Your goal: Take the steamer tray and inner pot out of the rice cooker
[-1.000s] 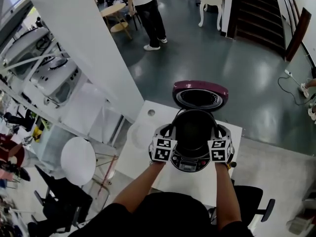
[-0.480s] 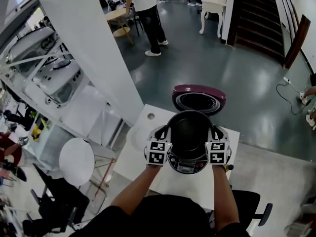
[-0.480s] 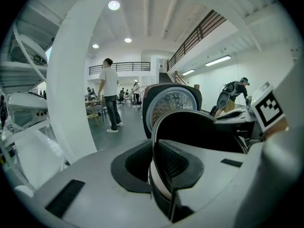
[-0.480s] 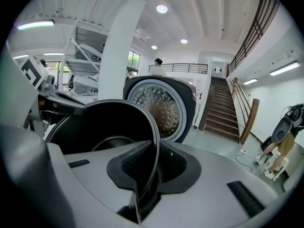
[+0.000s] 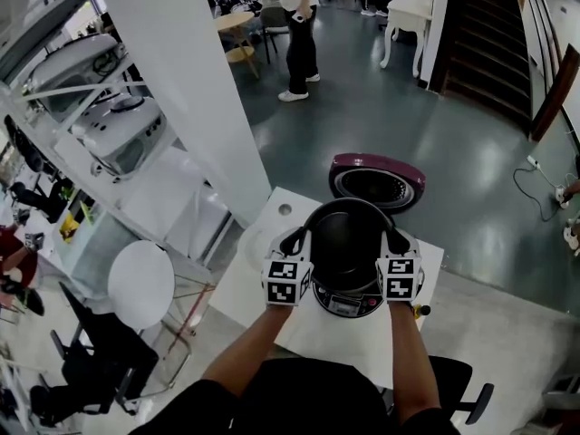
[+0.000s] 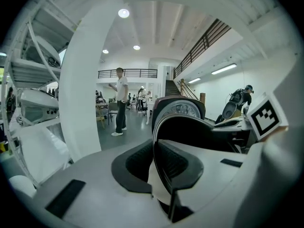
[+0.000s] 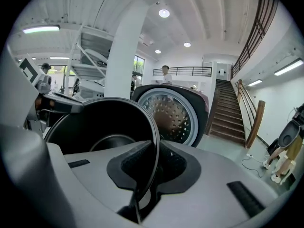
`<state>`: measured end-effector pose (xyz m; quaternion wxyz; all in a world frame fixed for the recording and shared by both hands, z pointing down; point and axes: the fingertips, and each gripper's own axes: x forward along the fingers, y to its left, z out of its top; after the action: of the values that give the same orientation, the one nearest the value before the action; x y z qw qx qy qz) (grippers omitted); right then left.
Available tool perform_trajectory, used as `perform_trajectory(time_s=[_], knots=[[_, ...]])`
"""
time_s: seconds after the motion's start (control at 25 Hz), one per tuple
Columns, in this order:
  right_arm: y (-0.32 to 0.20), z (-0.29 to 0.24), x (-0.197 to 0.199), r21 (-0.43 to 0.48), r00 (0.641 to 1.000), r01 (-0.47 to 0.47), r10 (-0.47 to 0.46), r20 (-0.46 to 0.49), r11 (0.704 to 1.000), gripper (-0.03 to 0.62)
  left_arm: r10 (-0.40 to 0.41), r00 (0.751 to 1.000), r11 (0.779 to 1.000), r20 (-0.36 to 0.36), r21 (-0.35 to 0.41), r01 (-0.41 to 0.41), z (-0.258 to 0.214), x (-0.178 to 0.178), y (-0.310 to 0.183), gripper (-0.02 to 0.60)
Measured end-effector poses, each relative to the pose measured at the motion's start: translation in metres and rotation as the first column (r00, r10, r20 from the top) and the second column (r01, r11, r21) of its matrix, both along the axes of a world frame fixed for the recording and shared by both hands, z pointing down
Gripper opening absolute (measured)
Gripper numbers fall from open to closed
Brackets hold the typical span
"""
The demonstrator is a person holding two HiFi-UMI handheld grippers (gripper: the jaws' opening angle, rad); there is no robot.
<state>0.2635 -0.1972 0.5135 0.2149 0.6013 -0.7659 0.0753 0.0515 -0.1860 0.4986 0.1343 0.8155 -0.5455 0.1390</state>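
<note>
The black inner pot [image 5: 347, 241] hangs above the silver rice cooker body [image 5: 346, 304], whose maroon lid [image 5: 377, 181] stands open behind. My left gripper [image 5: 296, 241] is shut on the pot's left rim. My right gripper [image 5: 395, 241] is shut on its right rim. In the left gripper view the thin rim [image 6: 156, 127] runs between the pads of the left gripper [image 6: 160, 167]. In the right gripper view the right gripper [image 7: 151, 170] pinches the rim, with the pot's dark inside [image 7: 102, 127] to the left and the perforated lid plate [image 7: 173, 115] behind. The pot looks empty.
The cooker stands on a small white table [image 5: 313, 333] with a pale round item [image 5: 248, 246] at its left. A thick white column [image 5: 181, 89] rises to the left, with shelving beyond it. A person [image 5: 301, 25] stands far off on the grey floor, and stairs [image 5: 485, 34] are at the back right.
Both grippers have risen together with the pot, which now sits higher out of the cooker body. The person in the background has shifted to the right.
</note>
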Motion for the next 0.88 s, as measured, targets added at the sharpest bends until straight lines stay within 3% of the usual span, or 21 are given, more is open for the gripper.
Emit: perform_trajectory(time_s=[0.4,0.88], knots=[[-0.015,-0.009,-0.062,0.009,0.999,0.049,-0.049,0.003,0.999,0.043,-0.040,0.998,0.999,-0.040,0.016,0.041,-0.009,-0.062,-0.007,0.032],[-0.042,0.008,-0.152,-0.046,1.000,0.013,-0.013,-0.007,0.999,0.041,0.017,0.999,0.999,-0.047,-0.031,-0.018,0.012,-0.153,-0.042,0.032]])
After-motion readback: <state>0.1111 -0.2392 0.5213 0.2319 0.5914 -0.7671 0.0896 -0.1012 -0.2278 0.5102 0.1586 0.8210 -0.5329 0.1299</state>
